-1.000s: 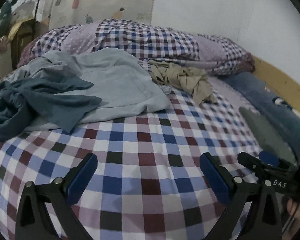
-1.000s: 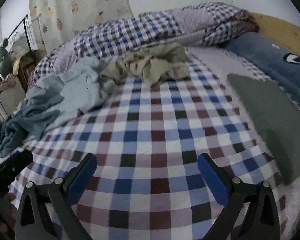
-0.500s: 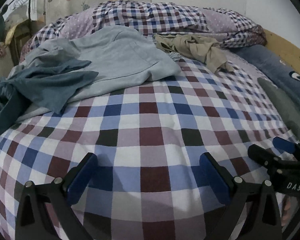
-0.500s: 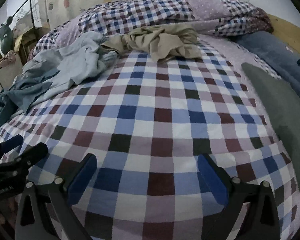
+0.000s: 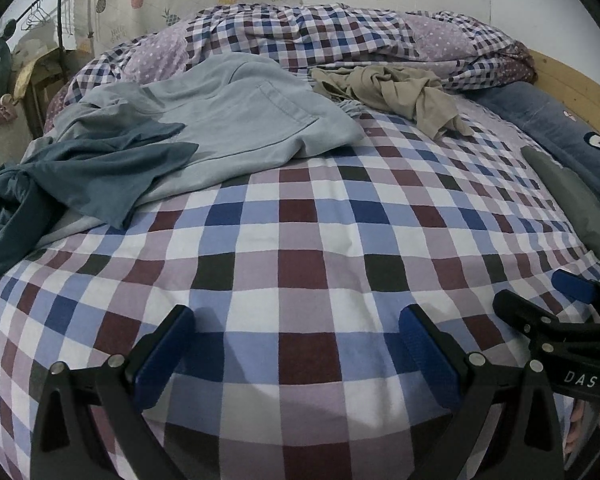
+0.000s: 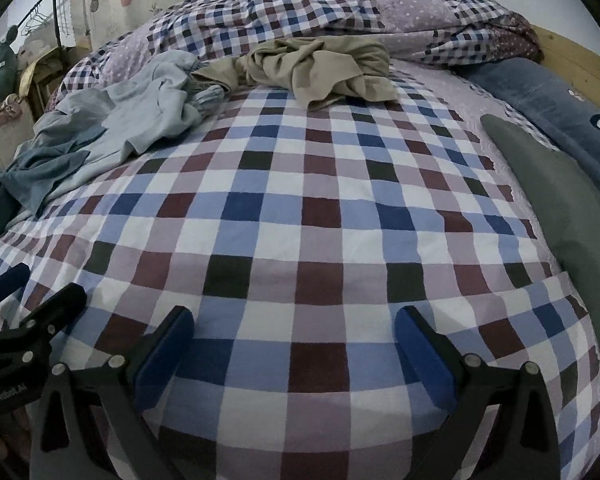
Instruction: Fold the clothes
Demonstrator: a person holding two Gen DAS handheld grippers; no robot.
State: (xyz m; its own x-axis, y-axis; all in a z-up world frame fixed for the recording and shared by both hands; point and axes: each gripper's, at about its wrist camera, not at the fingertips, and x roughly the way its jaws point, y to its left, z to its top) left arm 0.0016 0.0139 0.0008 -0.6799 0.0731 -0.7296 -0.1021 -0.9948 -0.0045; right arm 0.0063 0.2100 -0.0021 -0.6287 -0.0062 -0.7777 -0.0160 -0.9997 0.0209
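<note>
Both grippers hang low over the near edge of the bed (image 5: 300,240), empty, jaws spread wide; left gripper (image 5: 296,344) and right gripper (image 6: 294,340) sit side by side, probably lining up a reach. Clothes wait at the far side: light blue garment (image 5: 236,120), dark teal one (image 5: 92,176) draped over it, crumpled tan piece (image 6: 320,68) near the duvet (image 6: 300,12); middle's bare, likely for folding.
</note>
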